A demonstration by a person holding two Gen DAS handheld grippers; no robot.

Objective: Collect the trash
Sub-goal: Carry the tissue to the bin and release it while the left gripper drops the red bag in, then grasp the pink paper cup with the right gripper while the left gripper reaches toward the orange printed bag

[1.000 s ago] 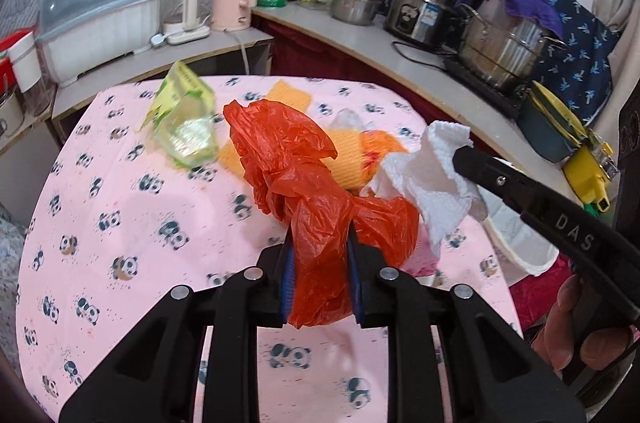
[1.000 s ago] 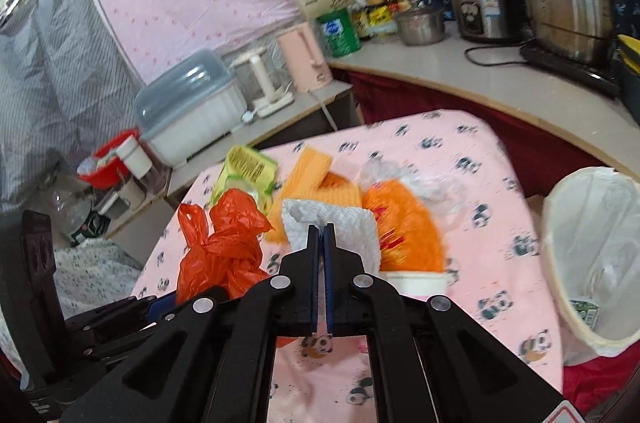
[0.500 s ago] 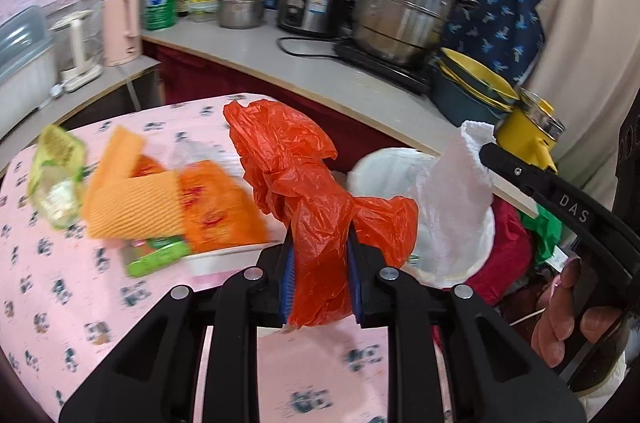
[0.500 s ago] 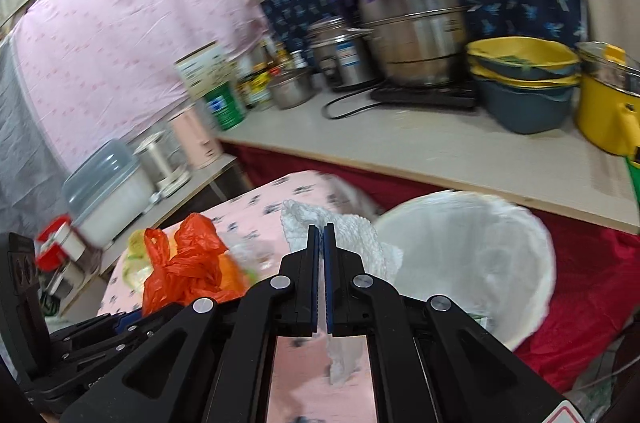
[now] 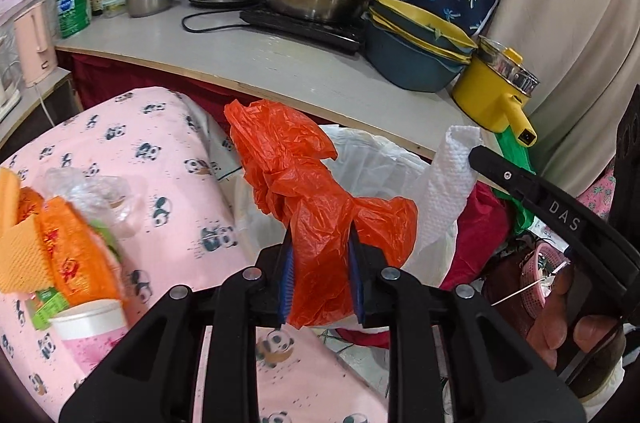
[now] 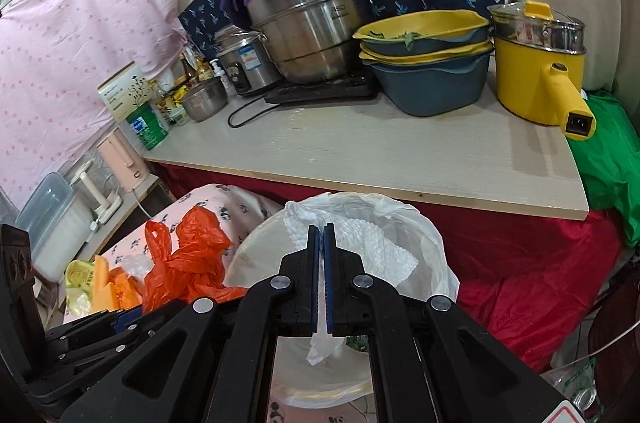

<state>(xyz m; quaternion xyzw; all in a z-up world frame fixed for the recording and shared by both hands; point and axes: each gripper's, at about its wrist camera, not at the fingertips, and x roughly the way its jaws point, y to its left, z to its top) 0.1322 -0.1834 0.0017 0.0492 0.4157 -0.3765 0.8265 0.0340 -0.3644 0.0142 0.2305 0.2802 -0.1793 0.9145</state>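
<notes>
Over the white-lined trash bin (image 6: 424, 243) beside the panda-print tabletop's (image 5: 168, 191) far edge, the left gripper (image 5: 320, 251) begins opening its jaws around a crumpled orange plastic bag (image 5: 316, 191), ready to drop it. The right gripper (image 6: 320, 243) stays out of it, clamped on a white paper towel (image 6: 384, 247) above the bin's mouth.

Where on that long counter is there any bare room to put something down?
The counter is bare along its front edge, between the green can and the yellow pot. The back is crowded: small steel bowl, rice cooker, big steel pot, stacked basins.
</notes>
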